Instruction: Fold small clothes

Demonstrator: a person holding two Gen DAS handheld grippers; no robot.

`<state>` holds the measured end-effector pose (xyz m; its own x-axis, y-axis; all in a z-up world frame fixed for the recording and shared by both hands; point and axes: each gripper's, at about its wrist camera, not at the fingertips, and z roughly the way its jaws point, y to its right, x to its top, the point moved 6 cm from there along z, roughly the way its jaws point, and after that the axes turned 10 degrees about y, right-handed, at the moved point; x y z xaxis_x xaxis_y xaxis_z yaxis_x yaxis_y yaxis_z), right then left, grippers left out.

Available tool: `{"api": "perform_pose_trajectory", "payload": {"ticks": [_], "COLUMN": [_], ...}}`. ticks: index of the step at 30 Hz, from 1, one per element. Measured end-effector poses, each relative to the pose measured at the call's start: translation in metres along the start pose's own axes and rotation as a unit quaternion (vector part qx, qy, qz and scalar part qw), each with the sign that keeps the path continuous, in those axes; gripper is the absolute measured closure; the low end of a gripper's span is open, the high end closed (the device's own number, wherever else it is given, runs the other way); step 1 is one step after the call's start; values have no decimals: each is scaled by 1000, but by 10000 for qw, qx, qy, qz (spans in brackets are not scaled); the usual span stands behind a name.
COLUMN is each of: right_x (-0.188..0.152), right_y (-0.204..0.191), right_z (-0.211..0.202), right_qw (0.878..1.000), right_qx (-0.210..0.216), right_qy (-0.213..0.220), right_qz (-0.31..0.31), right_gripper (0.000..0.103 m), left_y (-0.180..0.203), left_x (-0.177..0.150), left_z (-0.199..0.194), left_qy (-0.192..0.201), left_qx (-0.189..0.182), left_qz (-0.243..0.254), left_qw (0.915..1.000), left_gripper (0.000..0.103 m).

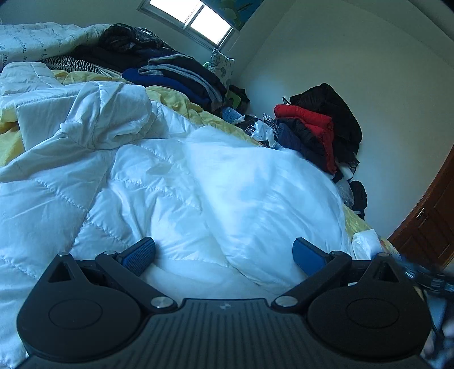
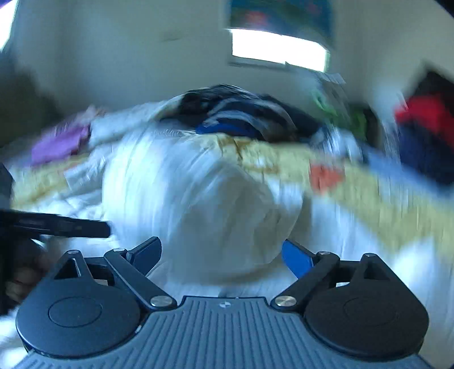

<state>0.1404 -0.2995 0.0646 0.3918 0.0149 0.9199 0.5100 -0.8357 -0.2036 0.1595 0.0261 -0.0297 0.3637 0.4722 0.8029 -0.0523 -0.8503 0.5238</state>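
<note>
White quilted jacket (image 1: 176, 181) lies spread across bed, over yellow sheet (image 1: 181, 99). Left gripper (image 1: 224, 255) hovers low above jacket, blue pads wide apart, nothing between them. Right gripper (image 2: 221, 255) in heavily blurred view, jaws spread wide, gripping nothing, white fabric beneath. Stack of dark folded clothes (image 1: 181, 76) farther back, near window (image 1: 195, 20).
</note>
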Motion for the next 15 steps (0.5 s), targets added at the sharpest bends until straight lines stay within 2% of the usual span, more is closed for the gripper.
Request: {"api": "perform_pose_trajectory", "payload": {"ticks": [2,4,7,10,12,14,15], "right_x": [-12,-21,-18,10,34,56,66], "right_y": [4,6,6,-1,-12,-32,-42], "right_z": [-23,-48,-93,-150,-193,-241,-266], "right_qw": [9942,9832,9754,9714,9605,9346,9145], "right_qx": [76,103,-351,-987,-1359,-1747,-1968], "right_qy": [134,390,1052,1881,2426,2956,3196], "right_qz": [1061,1781,1907,1058,137,-932,-1511], "right_gripper": [9,9,8,2,1,0,0], "left_y": [0,0,-1,-2,-4,-6,-7], "left_x": [0,0,2,5,6,9,11], "left_z": [0,-1,-2,-8,-8,-9,-10], "left_qy": [0,0,-10,-12,-57,-51,-38], "left_qx": [-2,4,9,44,38,79,110], "left_qz": [-4,4,-37,-161,-170,-321,-449], "left_qw": [10000,10000,10000,9999,9998,9994,9989], "left_gripper": [0,0,0,0,0,0,0]}}
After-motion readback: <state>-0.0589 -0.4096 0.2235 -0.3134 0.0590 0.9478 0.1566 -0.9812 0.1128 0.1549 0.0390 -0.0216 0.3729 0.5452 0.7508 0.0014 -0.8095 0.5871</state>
